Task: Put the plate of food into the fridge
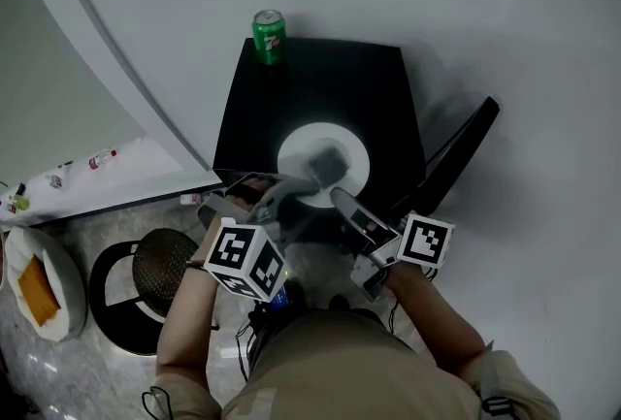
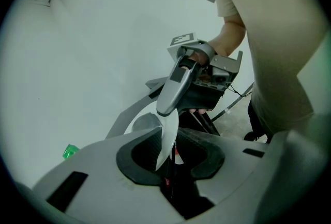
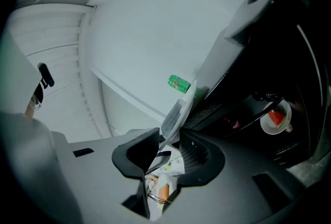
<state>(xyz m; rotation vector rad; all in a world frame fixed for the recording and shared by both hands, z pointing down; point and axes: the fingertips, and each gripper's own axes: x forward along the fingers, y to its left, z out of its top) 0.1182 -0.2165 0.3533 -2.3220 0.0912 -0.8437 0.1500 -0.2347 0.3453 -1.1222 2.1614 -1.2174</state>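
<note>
1. Fridge (image 1: 388,88): a black box seen from above, with its door (image 1: 461,151) swung open on the right. Risk: the plate has to come off the top and down round the front, and a wide swing could knock the rim on the door edge.
2. Plate (image 1: 357,148): white, over the middle of the fridge top, not inside. I can't tell whether it rests there or is just lifted. Both grippers are at its near rim, so the far side hangs unsupported. It will likely sag if carried this way.
3. Left gripper (image 2: 173,151): on the near-left rim, jaws nearly together and pinching the thin rim edge-on. The contact patch is small, so the glazed edge could slide out.
4. Right gripper (image 3: 169,137): on the near-right rim, jaws spread. The rim sits between the pads but isn't squeezed. If the plate is lifted like this the left grip takes all the load, so the plate could twist and drop.
5. Can (image 1: 269,37): green, upright at the far-left edge of the top, well apart from the plate. It would only be hit if the plate is shoved far.
6. Food (image 1: 328,159): a grey lump at the plate's centre, loose by the look of it. Any tilt toward the far side could roll it off.
</note>
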